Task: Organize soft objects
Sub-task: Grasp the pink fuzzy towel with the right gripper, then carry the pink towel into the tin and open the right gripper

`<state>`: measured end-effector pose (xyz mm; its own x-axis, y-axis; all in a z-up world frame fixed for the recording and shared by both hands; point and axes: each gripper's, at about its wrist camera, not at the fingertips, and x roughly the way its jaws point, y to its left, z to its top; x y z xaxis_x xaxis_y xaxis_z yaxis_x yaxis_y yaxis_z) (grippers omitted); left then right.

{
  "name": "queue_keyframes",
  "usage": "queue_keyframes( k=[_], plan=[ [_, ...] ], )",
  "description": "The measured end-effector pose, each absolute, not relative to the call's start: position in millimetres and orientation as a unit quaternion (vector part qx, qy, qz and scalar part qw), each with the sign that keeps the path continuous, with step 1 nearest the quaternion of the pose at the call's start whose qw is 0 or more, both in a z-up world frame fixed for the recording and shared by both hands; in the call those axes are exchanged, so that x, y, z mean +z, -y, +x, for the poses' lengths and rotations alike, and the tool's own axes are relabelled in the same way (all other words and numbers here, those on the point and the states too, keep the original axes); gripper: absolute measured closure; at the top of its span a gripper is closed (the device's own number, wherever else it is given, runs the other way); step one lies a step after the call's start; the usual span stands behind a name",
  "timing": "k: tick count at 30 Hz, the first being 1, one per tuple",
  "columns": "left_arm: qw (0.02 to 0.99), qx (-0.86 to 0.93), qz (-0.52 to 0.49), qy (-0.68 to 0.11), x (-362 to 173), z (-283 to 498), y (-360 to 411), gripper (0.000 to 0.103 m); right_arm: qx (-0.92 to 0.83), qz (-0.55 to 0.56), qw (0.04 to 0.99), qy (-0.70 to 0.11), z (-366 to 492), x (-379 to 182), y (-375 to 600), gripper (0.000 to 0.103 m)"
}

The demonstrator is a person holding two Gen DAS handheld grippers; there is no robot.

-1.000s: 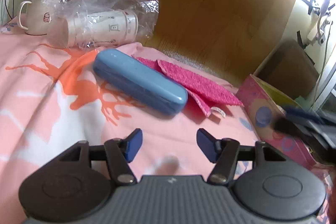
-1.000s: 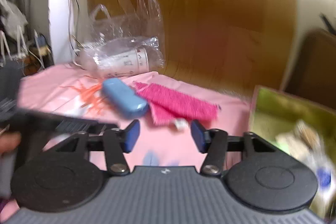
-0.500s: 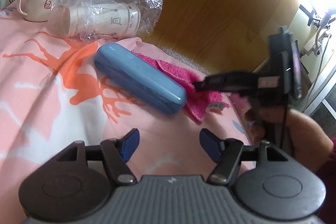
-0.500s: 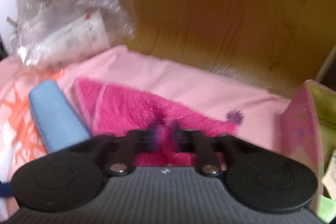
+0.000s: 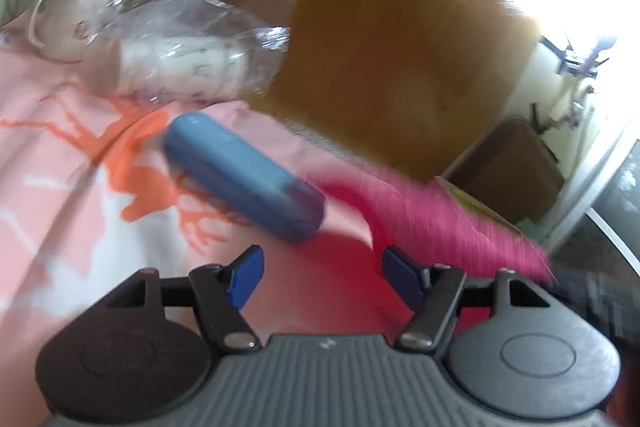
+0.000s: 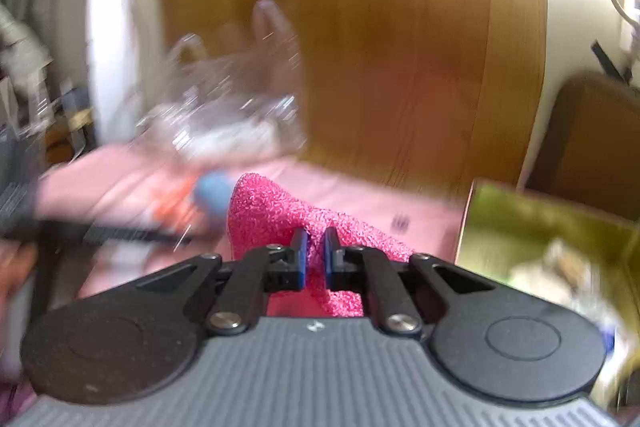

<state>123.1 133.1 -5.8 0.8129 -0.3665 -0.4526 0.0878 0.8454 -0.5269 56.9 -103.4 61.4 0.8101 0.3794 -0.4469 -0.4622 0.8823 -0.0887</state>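
A pink fluffy towel [image 6: 280, 219] hangs lifted off the bed, pinched between the pads of my right gripper [image 6: 314, 255], which is shut on it. In the left wrist view the same towel [image 5: 432, 223] streaks blurred across the right side, above the pink bedsheet [image 5: 80, 195]. My left gripper [image 5: 320, 275] stands open low over the sheet with nothing between its fingers. Just beyond it lies a blue oblong case [image 5: 244, 175]. An open pink box with a green inside [image 6: 532, 227] stands to the right of the towel.
A clear plastic bag with a white paper-cup stack [image 5: 184, 63] lies at the back left, next to a white mug [image 5: 64, 27]. A wooden headboard [image 5: 400, 47] rises behind the bed. A brown chair [image 6: 592, 147] stands at the far right.
My right gripper closed on the pink towel and pulled it up and to the right, away from the blue case. The left gripper opened slightly and barely moved.
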Motion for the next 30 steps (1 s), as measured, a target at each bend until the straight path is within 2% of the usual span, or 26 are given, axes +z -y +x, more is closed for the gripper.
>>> queue_keyframes(
  k=[5,9,15,19,24,25,27,28,30],
  plan=[
    [0.926,-0.149,-0.227,-0.262,2,114,-122,0.036,0.264,-0.041,0.931,-0.248,-26,39,137,0.091],
    [0.919,-0.172,-0.225,-0.275,7,107,-113,0.036,0.304,-0.017,0.918,-0.254,-52,39,145,0.091],
    [0.900,-0.228,-0.220,-0.301,12,89,-92,0.036,0.282,0.012,0.925,-0.254,-1,25,132,0.091],
    [0.901,-0.230,-0.206,-0.304,15,78,-83,0.035,0.230,0.011,0.925,-0.301,44,4,121,0.091],
    [0.905,-0.223,-0.192,-0.307,22,67,-82,0.033,0.223,-0.006,0.925,-0.309,50,-4,115,0.088],
    [0.907,-0.216,-0.182,-0.313,21,66,-80,0.033,0.224,-0.007,0.926,-0.304,47,-4,115,0.085],
    [0.909,-0.207,-0.154,-0.327,14,66,-71,0.036,0.241,0.010,0.923,-0.300,43,-5,121,0.063],
    [0.909,-0.201,-0.138,-0.339,9,68,-65,0.035,0.249,0.021,0.921,-0.300,40,-3,124,0.057],
    [0.907,-0.184,-0.114,-0.360,-3,73,-55,0.035,0.257,0.024,0.921,-0.293,34,1,131,0.023]
  ],
)
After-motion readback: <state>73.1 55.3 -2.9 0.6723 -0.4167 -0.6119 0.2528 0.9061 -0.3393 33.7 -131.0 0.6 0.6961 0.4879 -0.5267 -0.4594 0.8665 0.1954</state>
